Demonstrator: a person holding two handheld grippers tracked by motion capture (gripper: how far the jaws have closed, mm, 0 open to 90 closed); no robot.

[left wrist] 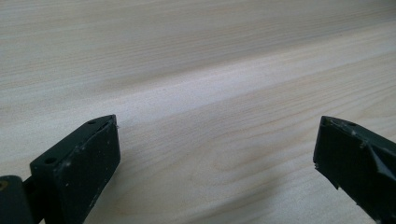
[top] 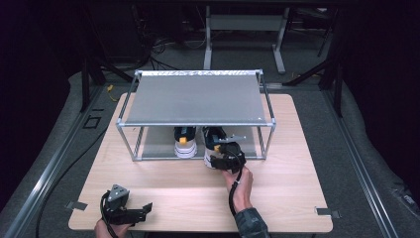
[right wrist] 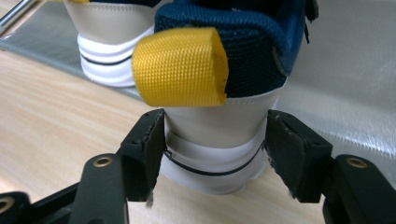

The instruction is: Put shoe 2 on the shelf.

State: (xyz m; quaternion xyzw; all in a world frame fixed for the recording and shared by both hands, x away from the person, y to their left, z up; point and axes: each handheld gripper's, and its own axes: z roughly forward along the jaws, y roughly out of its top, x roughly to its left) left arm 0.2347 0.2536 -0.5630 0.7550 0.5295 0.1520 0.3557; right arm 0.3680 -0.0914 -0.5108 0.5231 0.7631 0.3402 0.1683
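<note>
Two white and navy sneakers stand heel-out on the lower shelf of a metal rack (top: 195,99). My right gripper (top: 221,157) (right wrist: 215,140) is shut on the heel of the right sneaker (top: 214,138) (right wrist: 219,123), its pads pressing both sides just above the white sole, under the yellow pull tab (right wrist: 180,67). The left sneaker (top: 184,143) (right wrist: 109,37) stands beside it, untouched. At the table's front left corner my left gripper (top: 143,210) (left wrist: 217,140) is open, with bare wood between its jaws.
The rack has a grey top shelf and thin metal posts (top: 271,139) around the sneakers. The wooden table (top: 282,188) (left wrist: 187,56) extends in front of the rack. Beyond the table are a dark floor, cables and a desk frame (top: 245,29).
</note>
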